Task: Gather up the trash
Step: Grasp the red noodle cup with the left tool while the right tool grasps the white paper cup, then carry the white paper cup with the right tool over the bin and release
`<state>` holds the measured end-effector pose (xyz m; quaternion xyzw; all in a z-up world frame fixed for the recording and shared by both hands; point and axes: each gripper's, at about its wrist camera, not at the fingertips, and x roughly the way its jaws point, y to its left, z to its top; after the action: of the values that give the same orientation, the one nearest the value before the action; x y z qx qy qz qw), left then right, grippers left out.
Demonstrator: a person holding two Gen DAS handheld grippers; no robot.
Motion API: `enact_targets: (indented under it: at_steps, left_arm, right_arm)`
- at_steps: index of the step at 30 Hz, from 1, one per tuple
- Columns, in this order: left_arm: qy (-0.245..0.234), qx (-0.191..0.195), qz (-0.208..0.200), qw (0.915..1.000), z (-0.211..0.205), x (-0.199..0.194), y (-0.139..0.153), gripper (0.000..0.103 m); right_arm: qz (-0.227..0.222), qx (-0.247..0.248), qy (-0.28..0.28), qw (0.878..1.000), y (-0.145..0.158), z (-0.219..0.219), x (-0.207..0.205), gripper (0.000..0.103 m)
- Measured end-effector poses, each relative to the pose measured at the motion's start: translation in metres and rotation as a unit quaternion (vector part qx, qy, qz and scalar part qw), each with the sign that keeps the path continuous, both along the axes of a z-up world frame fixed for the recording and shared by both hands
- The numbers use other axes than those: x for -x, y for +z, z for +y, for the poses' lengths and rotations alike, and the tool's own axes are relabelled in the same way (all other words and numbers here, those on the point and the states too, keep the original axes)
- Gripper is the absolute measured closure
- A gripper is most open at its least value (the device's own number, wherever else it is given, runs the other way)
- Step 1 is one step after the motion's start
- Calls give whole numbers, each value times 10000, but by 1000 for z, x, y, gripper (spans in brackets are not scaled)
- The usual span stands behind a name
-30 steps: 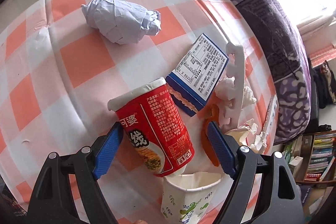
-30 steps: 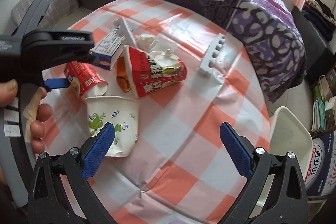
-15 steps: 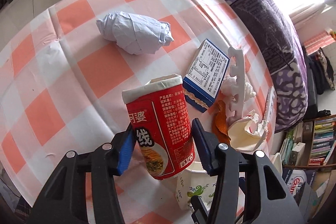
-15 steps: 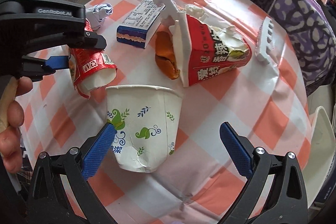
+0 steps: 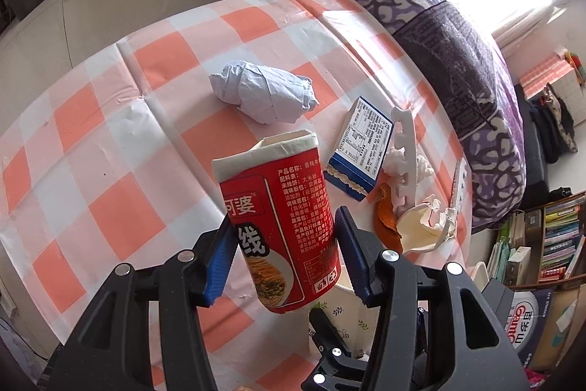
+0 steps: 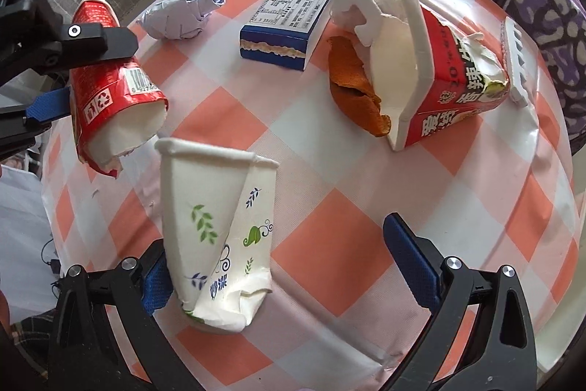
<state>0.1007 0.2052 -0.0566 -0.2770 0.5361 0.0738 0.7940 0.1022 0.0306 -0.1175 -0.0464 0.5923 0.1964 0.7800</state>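
Paper cup (image 6: 219, 229), crushed and lying on the checked tablecloth (image 6: 329, 259), is found between the spread jaws of the right gripper (image 6: 285, 266), its long axis running forward along them and its side against the left pad. The left gripper (image 5: 284, 257) is clenched on the red noodle cup (image 5: 282, 226), held above the table. Free cloth is seen to the right.

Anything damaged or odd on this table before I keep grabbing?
Yes. The red noodle cup clamped in the left gripper has a torn bottom. The white paper cup between the open right gripper's fingers is creased and crushed. The red carton is ripped open on its side.
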Motion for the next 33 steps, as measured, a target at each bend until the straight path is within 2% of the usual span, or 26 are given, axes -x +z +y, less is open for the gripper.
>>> enact_targets:
  at_steps: [4, 6, 12, 20, 33]
  left_arm:
    - [40, -77, -24, 10000, 8, 5, 2, 50]
    - [43, -111, -30, 9999, 10, 6, 2, 50]
    - [-10, -256, -107, 9996, 7, 8, 8, 50]
    - [-247, -700, -375, 9965, -18, 8, 23, 50]
    - [-494, -1102, -814, 9893, -65, 14, 43, 50]
  right_arm:
    - [88, -319, -83, 9994, 0, 3, -3, 52]
    - [243, -535, -127, 9982, -1, 4, -7, 69]
    - [-21, -706, -337, 9969, 14, -3, -9, 70]
    - [-600, -743, -573, 9938, 44, -21, -11, 70]
    - [-1540, -408, -1217, 9797, 83, -81, -4, 69]
